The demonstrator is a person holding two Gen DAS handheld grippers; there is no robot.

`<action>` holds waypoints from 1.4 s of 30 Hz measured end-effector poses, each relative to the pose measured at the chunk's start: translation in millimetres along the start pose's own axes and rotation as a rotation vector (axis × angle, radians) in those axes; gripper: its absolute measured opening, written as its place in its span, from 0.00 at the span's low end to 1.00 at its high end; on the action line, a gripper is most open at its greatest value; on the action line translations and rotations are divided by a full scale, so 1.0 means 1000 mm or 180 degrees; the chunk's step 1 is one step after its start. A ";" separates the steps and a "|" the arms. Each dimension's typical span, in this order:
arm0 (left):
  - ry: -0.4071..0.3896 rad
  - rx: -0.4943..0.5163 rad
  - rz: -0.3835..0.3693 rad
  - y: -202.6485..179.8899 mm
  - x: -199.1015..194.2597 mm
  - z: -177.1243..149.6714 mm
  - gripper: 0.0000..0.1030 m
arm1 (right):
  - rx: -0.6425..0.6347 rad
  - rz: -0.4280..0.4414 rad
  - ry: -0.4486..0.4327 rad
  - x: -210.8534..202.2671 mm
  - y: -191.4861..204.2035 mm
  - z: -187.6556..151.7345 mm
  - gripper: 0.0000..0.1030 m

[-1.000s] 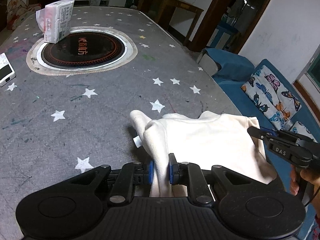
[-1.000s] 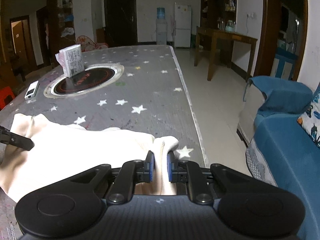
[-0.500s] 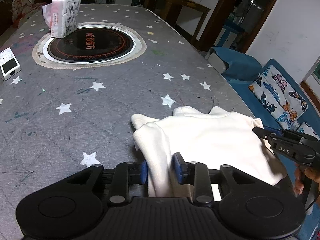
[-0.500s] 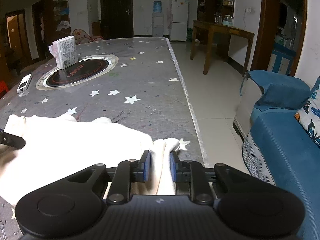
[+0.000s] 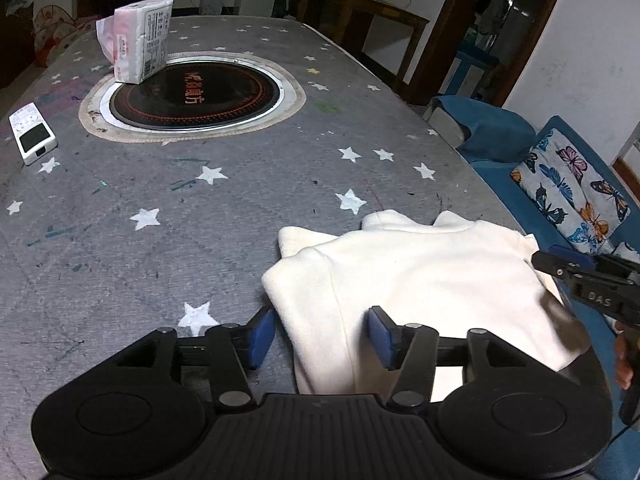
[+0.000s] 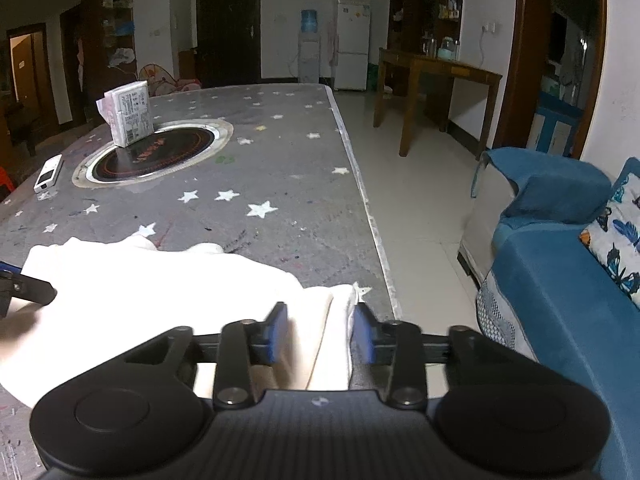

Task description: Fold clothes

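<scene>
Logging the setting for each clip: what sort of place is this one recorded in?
Most likely a home living and dining room. A white fridge with a water dispenser beside it stands at the far wall, a blue sofa sits to the right, and the star-patterned table has a built-in cooktop.

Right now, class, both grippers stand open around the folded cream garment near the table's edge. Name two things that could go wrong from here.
1. The cream garment lies close to the table edge, its near part apparently overhanging, so it might slide off.
2. Cloth lies between the pads of the open left gripper and right gripper; pulling back carelessly could drag the fold apart.
</scene>
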State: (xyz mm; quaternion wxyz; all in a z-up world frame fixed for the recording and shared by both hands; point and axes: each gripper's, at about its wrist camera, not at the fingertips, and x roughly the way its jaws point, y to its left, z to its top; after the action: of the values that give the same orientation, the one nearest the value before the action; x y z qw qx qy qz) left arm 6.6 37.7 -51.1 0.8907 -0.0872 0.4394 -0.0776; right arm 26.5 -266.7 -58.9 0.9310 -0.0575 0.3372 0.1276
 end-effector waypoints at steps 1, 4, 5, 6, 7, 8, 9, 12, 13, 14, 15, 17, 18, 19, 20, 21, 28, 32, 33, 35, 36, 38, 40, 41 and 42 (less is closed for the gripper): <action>-0.0005 0.0012 0.0018 0.000 0.000 -0.001 0.57 | -0.0018 0.0015 -0.0014 -0.003 0.002 0.000 0.38; -0.0034 0.0051 0.0084 -0.002 -0.001 -0.004 0.63 | -0.0064 0.0069 -0.0042 -0.012 0.007 -0.002 0.38; -0.0046 0.0061 0.0106 -0.002 -0.002 -0.005 0.66 | -0.0082 0.0105 -0.0048 -0.015 0.010 -0.003 0.38; -0.0055 0.0066 0.0123 -0.002 -0.002 -0.006 0.67 | -0.0100 0.0145 -0.0055 -0.018 0.013 -0.005 0.38; -0.0062 0.0070 0.0131 -0.002 -0.002 -0.007 0.67 | -0.0116 0.0192 -0.0063 -0.021 0.016 -0.007 0.38; -0.0068 0.0079 0.0137 -0.002 -0.003 -0.008 0.67 | -0.0136 0.0241 -0.0064 -0.024 0.019 -0.009 0.38; -0.0077 0.0095 0.0151 -0.003 -0.004 -0.009 0.68 | -0.0161 0.0288 -0.0059 -0.026 0.023 -0.011 0.38; -0.0110 0.0162 0.0204 -0.006 -0.006 -0.013 0.69 | -0.0263 0.0396 -0.0029 -0.030 0.034 -0.019 0.39; -0.0121 0.0184 0.0222 -0.007 -0.007 -0.014 0.70 | -0.0286 0.0407 -0.0019 -0.031 0.037 -0.022 0.44; -0.0132 0.0206 0.0239 -0.008 -0.008 -0.015 0.71 | -0.0309 0.0418 -0.0009 -0.032 0.039 -0.026 0.47; -0.0142 0.0228 0.0257 -0.009 -0.009 -0.016 0.71 | -0.0333 0.0424 0.0001 -0.032 0.041 -0.028 0.49; -0.0164 0.0274 0.0294 -0.011 -0.011 -0.018 0.73 | -0.0376 0.0422 0.0020 -0.032 0.043 -0.032 0.49; -0.0174 0.0297 0.0313 -0.012 -0.011 -0.019 0.73 | -0.0385 0.0421 0.0023 -0.033 0.043 -0.031 0.49; -0.0184 0.0320 0.0333 -0.013 -0.012 -0.020 0.73 | -0.0386 0.0425 0.0024 -0.034 0.043 -0.030 0.49; -0.0194 0.0343 0.0352 -0.014 -0.013 -0.021 0.73 | -0.0378 0.0434 0.0023 -0.034 0.042 -0.026 0.49; -0.0203 0.0362 0.0365 -0.015 -0.014 -0.022 0.73 | -0.0373 0.0444 0.0022 -0.033 0.042 -0.021 0.49; -0.0225 0.0367 0.0355 -0.016 -0.021 -0.024 0.74 | -0.0260 0.0510 0.0106 -0.010 0.040 0.014 0.47; -0.0222 0.0387 0.0346 -0.017 -0.023 -0.025 0.75 | -0.0148 0.0575 0.0221 0.012 0.041 0.031 0.40; -0.0221 0.0391 0.0346 -0.016 -0.024 -0.025 0.76 | -0.0155 0.0578 0.0224 0.016 0.042 0.034 0.40; -0.0221 0.0387 0.0338 -0.015 -0.025 -0.025 0.76 | -0.0178 0.0567 0.0226 0.023 0.046 0.039 0.36; -0.0221 0.0384 0.0332 -0.015 -0.025 -0.025 0.76 | -0.0183 0.0564 0.0245 0.027 0.048 0.041 0.32; -0.0221 0.0380 0.0322 -0.014 -0.026 -0.024 0.77 | -0.0179 0.0537 0.0294 0.037 0.051 0.045 0.31; -0.0215 0.0376 0.0327 -0.013 -0.025 -0.024 0.77 | -0.0179 0.0499 0.0347 0.047 0.053 0.045 0.29; -0.0211 0.0374 0.0330 -0.013 -0.025 -0.025 0.78 | -0.0172 0.0478 0.0373 0.051 0.053 0.044 0.29; -0.0208 0.0373 0.0329 -0.012 -0.025 -0.025 0.78 | -0.0166 0.0461 0.0391 0.055 0.053 0.043 0.29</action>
State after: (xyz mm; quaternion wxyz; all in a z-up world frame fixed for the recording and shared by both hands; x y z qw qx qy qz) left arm -28.9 29.3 -44.5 0.9109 -0.0146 0.4087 -0.0542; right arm 78.7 -196.1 -62.2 0.8950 -0.0648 0.3936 0.1996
